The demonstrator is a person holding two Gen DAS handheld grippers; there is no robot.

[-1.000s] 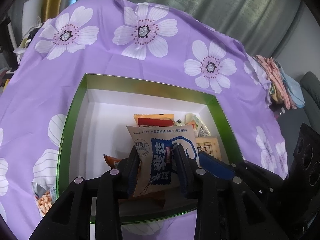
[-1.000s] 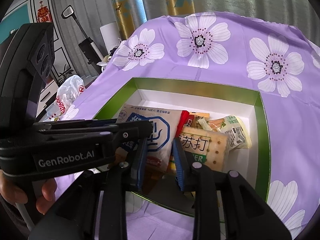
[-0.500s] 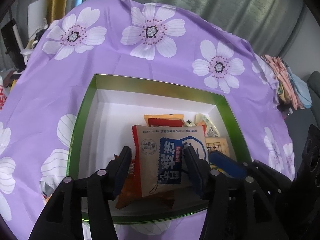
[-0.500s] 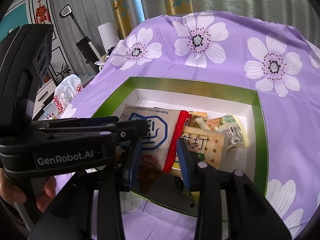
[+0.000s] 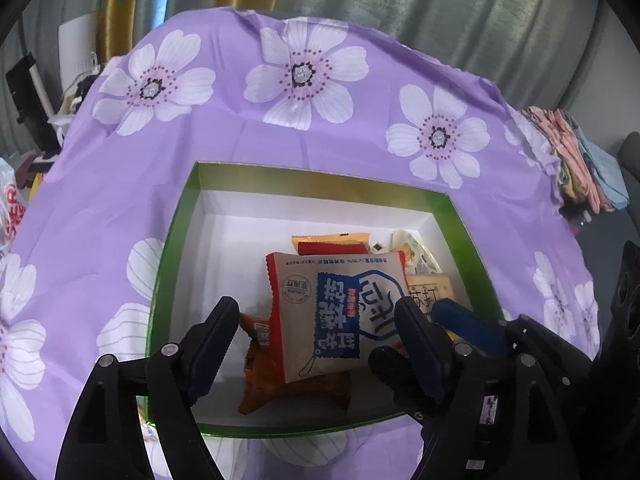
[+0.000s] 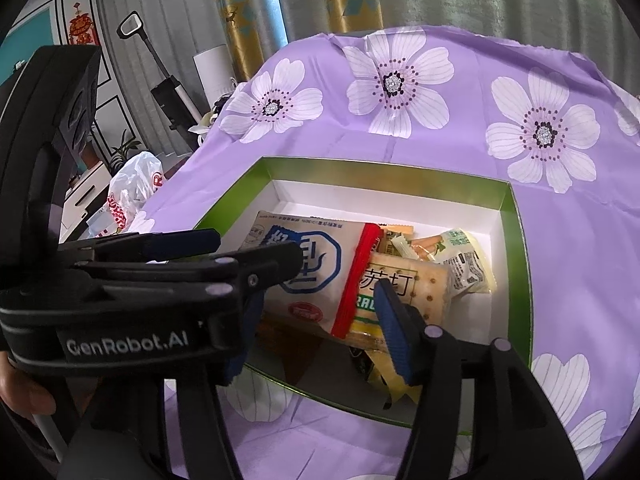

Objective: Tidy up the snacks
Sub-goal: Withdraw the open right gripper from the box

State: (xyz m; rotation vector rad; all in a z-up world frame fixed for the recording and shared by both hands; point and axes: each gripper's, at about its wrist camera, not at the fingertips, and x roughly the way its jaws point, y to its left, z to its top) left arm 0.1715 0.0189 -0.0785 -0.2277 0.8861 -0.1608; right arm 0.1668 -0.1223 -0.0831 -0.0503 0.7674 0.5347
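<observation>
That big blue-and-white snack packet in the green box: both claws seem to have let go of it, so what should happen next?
Probably lift both grippers up and out of the green box. The left gripper has just been opening, and the blue-and-white packet lies loose on the other snacks, its pads clear of it. The right gripper has been opening too, nothing gripped.

Thin purple cloth with white flowers (image 5: 240, 136), smooth, slightly shiny, with soft creases. Shallow cardboard box (image 5: 320, 178), glossy metallic-green rim, matt white paper inside. Beige snack packet with blue print (image 5: 340, 308) of matt, paper-like film; orange wrapper (image 5: 256, 376) under it glossy and crinkled. Cracker pack (image 6: 404, 284) in clear shiny plastic. Gripper fingers (image 5: 208, 344) of matt black plastic, pads blue and ribbed. Grey curtain (image 5: 440, 12) of pleated, soft-looking fabric.
</observation>
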